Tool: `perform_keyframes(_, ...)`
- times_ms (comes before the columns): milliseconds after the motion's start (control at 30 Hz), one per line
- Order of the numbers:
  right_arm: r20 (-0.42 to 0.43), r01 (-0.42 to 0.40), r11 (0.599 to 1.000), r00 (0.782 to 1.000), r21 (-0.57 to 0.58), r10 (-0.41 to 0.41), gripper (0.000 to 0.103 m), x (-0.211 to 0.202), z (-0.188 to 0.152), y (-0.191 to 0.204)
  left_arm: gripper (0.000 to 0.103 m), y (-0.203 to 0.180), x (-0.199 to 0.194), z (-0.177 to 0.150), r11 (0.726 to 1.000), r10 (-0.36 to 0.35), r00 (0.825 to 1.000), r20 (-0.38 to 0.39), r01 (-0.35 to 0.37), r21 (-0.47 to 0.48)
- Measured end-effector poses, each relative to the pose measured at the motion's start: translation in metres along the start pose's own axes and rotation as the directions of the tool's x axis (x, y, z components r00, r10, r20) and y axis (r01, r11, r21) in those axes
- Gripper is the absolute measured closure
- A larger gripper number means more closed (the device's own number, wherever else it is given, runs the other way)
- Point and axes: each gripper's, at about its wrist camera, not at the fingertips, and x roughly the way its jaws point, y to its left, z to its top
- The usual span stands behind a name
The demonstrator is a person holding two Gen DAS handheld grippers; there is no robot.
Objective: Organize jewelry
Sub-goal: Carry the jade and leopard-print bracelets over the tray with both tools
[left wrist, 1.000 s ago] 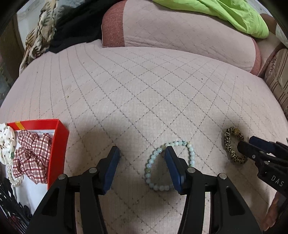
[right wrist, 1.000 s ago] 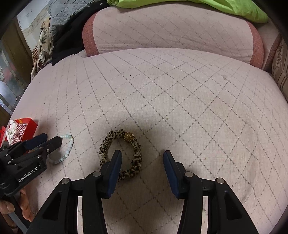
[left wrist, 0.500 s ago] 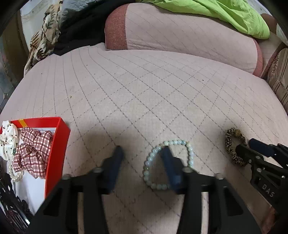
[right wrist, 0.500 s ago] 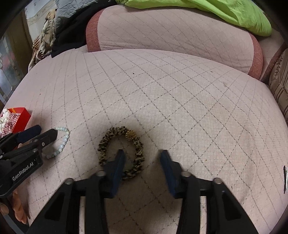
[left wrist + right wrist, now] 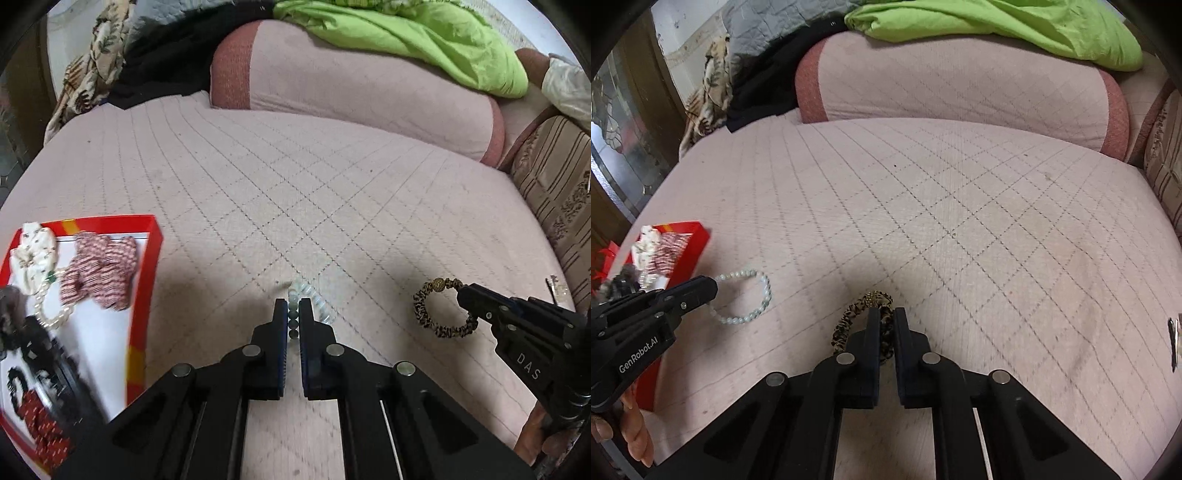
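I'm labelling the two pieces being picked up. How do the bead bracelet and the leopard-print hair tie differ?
The bead bracelet is a string of pale, glossy round beads; the leopard-print hair tie is ruffled fabric with one gold ball. The bracelet is pinched by the left gripper, nearer the red box; the hair tie by the right gripper, farther from it. Both are closed loops, each held at one side above the quilted bed cover.

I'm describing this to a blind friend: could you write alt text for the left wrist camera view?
The left gripper is shut on a pale green bead bracelet over a pink quilted bed. At right, the right gripper pinches a leopard-print scrunchie; at left sits a red box of accessories.
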Motion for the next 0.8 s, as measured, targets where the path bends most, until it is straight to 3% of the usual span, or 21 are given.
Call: perform_keyframes(800, 0.067, -0.053, 0.999, 0.996, 0.004, 0.052, 0.095, -0.091, -0.052, 0.029, 0.098, -0.007, -0.114, -0.051, 0.999, 0.047, 0.995, 0.091, -0.049, 0.018)
